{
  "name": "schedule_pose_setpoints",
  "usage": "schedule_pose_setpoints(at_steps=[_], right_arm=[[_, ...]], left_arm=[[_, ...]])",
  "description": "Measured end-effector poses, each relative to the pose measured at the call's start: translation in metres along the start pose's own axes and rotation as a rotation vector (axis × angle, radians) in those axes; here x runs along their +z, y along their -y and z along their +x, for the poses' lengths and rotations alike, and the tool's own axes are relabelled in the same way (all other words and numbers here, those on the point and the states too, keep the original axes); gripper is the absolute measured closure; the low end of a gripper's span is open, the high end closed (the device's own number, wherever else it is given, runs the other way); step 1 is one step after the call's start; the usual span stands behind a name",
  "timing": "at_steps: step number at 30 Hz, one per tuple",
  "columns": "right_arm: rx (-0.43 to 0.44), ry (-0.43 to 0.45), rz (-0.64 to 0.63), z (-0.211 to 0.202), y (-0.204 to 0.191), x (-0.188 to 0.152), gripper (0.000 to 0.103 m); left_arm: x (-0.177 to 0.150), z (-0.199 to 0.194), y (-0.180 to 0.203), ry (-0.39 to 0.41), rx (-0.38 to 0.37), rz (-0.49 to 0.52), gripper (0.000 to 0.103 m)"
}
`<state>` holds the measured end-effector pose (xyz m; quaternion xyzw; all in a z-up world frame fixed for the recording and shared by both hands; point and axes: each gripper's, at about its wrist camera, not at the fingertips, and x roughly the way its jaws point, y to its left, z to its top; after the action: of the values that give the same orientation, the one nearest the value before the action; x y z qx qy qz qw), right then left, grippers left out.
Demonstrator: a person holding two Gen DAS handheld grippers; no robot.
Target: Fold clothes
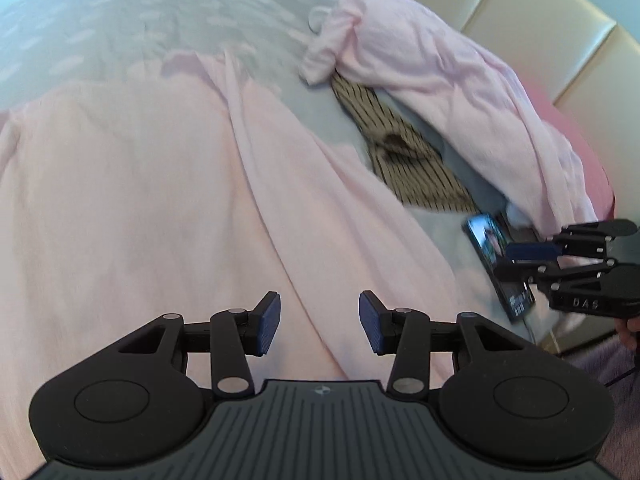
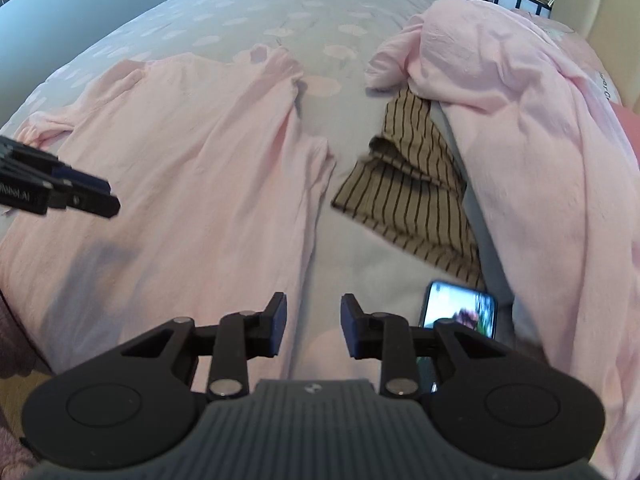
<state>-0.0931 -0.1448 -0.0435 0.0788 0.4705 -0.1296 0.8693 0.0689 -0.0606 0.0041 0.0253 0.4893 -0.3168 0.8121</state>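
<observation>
A pale pink garment (image 1: pixel 140 200) lies spread flat on the grey dotted bedspread (image 1: pixel 140 20). My left gripper (image 1: pixel 320 324) hovers over its near part, jaws open with nothing between the blue pads. In the right wrist view the same garment (image 2: pixel 180 160) fills the left half. My right gripper (image 2: pixel 313 326) is open and empty above that garment's right edge, where it meets the bedspread (image 2: pixel 352 240). Each gripper shows in the other's view: the right gripper (image 1: pixel 503 261) at the far right, the left gripper (image 2: pixel 112 196) at the far left.
A tan striped garment (image 2: pixel 412 188) lies crumpled to the right of the flat one. A heap of pink clothing (image 2: pixel 540 120) rises beyond it. A lit phone (image 2: pixel 460 308) lies on the bed close to my right gripper. A padded cream headboard (image 1: pixel 520 8) stands behind.
</observation>
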Motion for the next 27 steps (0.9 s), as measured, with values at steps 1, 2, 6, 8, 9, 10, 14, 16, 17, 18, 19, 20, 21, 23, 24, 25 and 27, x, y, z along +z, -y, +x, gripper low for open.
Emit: schedule_pose_setpoints(at_steps=[1, 2, 6, 8, 9, 10, 14, 16, 17, 18, 19, 20, 21, 23, 24, 25, 27], right_arm=[[0.000, 0.000, -0.005, 0.008, 0.003, 0.008, 0.071], [0.003, -0.001, -0.009, 0.015, 0.006, 0.015, 0.071], [-0.002, -0.012, -0.019, 0.048, 0.016, 0.043, 0.071], [-0.003, -0.011, -0.025, 0.062, 0.020, 0.056, 0.071], [-0.003, -0.009, -0.027, 0.068, 0.021, 0.062, 0.071], [-0.001, -0.006, -0.025, 0.074, 0.023, 0.068, 0.071], [0.019, 0.001, -0.007, 0.089, 0.027, 0.089, 0.071], [0.038, 0.001, 0.008, 0.096, 0.027, 0.096, 0.071], [0.045, -0.002, 0.010, 0.100, 0.028, 0.099, 0.071], [0.045, -0.008, 0.010, 0.104, 0.028, 0.101, 0.071], [0.041, -0.016, 0.010, 0.109, 0.029, 0.103, 0.071], [0.037, -0.023, 0.014, 0.114, 0.030, 0.103, 0.071], [0.034, -0.030, 0.019, 0.119, 0.031, 0.103, 0.071], [0.039, -0.052, 0.029, 0.128, 0.033, 0.103, 0.071], [0.045, -0.065, 0.035, 0.133, 0.034, 0.103, 0.071], [0.051, -0.078, 0.039, 0.138, 0.034, 0.103, 0.071], [0.057, -0.097, 0.039, 0.145, 0.035, 0.103, 0.071]], left_arm=[[0.010, 0.003, -0.001, 0.014, 0.004, 0.011, 0.062], [0.021, 0.007, -0.005, 0.026, 0.007, 0.020, 0.062], [0.064, 0.031, -0.020, 0.052, 0.028, 0.035, 0.062], [0.085, 0.044, -0.028, 0.059, 0.042, 0.040, 0.062], [0.094, 0.052, -0.034, 0.061, 0.061, 0.042, 0.067], [0.103, 0.060, -0.040, 0.062, 0.085, 0.044, 0.071], [0.131, 0.094, -0.061, 0.057, 0.140, 0.044, 0.078], [0.142, 0.115, -0.072, 0.048, 0.116, 0.040, 0.079], [0.147, 0.126, -0.076, 0.042, 0.099, 0.044, 0.079], [0.152, 0.137, -0.078, 0.037, 0.091, 0.053, 0.080], [0.156, 0.148, -0.078, 0.031, 0.088, 0.062, 0.081], [0.161, 0.159, -0.079, 0.031, 0.084, 0.067, 0.081], [0.165, 0.168, -0.080, 0.033, 0.078, 0.068, 0.082], [0.176, 0.183, -0.084, 0.043, 0.068, 0.060, 0.082], [0.181, 0.189, -0.087, 0.054, 0.062, 0.055, 0.082], [0.186, 0.193, -0.090, 0.064, 0.062, 0.050, 0.083], [0.196, 0.201, -0.098, 0.075, 0.065, 0.033, 0.086]])
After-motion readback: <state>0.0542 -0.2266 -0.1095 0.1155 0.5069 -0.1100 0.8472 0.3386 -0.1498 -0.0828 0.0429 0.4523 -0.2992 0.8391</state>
